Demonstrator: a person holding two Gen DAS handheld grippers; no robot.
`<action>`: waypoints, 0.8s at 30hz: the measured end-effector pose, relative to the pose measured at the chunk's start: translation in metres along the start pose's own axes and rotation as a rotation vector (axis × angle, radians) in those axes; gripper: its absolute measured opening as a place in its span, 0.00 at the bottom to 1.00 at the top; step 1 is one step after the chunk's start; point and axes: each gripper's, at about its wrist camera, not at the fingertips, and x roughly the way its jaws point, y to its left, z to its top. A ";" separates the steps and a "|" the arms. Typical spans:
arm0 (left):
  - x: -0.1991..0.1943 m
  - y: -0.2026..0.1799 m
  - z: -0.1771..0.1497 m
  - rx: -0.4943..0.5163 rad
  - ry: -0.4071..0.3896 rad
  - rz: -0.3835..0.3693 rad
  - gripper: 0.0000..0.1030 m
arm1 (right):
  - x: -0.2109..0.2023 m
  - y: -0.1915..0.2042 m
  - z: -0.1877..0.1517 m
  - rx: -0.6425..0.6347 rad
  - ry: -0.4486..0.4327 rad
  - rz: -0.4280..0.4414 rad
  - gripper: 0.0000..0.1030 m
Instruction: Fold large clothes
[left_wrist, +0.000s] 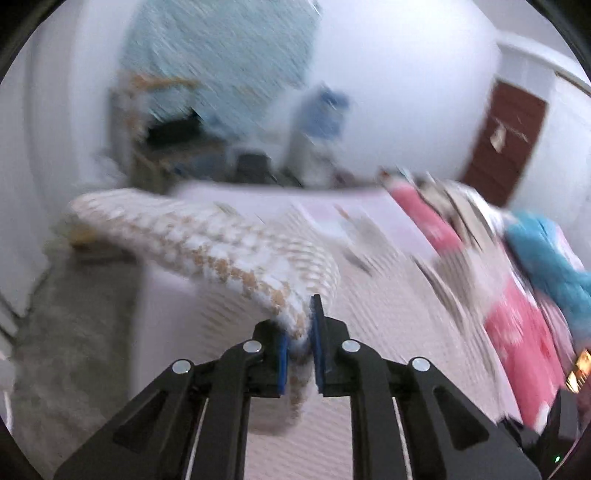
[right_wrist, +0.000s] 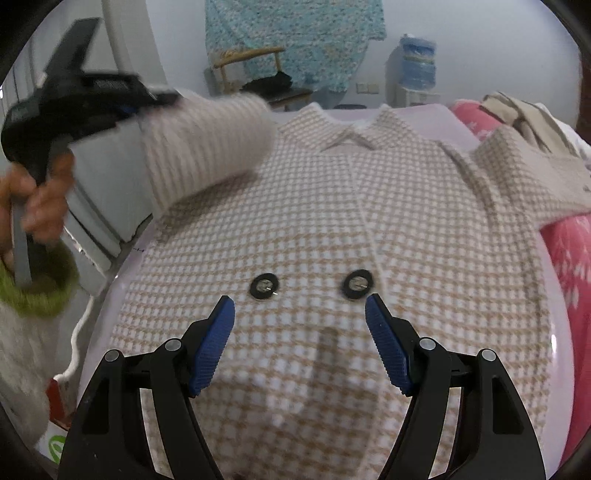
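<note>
- Houndstooth coat (right_wrist: 317, 206) lies flat on the white table (right_wrist: 436, 110), collar at 12 o'clock, two black buttons (right_wrist: 264, 286) near the middle.
- Left gripper (left_wrist: 300, 334) has its blue pads clamped on the coat's sleeve (left_wrist: 207, 240), which is lifted clear of the table.
- Right gripper (right_wrist: 300, 314) hovers over the hem at 6 o'clock, jaws spread wide and holding nothing.
- Pink blanket (right_wrist: 569, 266) sits at 3 o'clock.

chair (right_wrist: 255, 74): wooden, back by the wall
curtain (right_wrist: 295, 37): teal, hanging behind it
water cooler (right_wrist: 415, 70): blue jug on top
blanket (right_wrist: 569, 273): pink, right side
</note>
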 end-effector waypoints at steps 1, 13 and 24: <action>0.014 -0.006 -0.008 0.002 0.040 -0.017 0.14 | -0.001 -0.003 -0.002 0.007 0.001 0.001 0.68; 0.053 -0.024 -0.083 0.088 0.197 0.053 0.79 | 0.008 -0.041 -0.029 0.088 0.107 0.032 0.82; 0.014 -0.022 -0.112 0.106 0.162 0.089 0.94 | 0.030 -0.035 -0.033 0.048 0.139 -0.005 0.92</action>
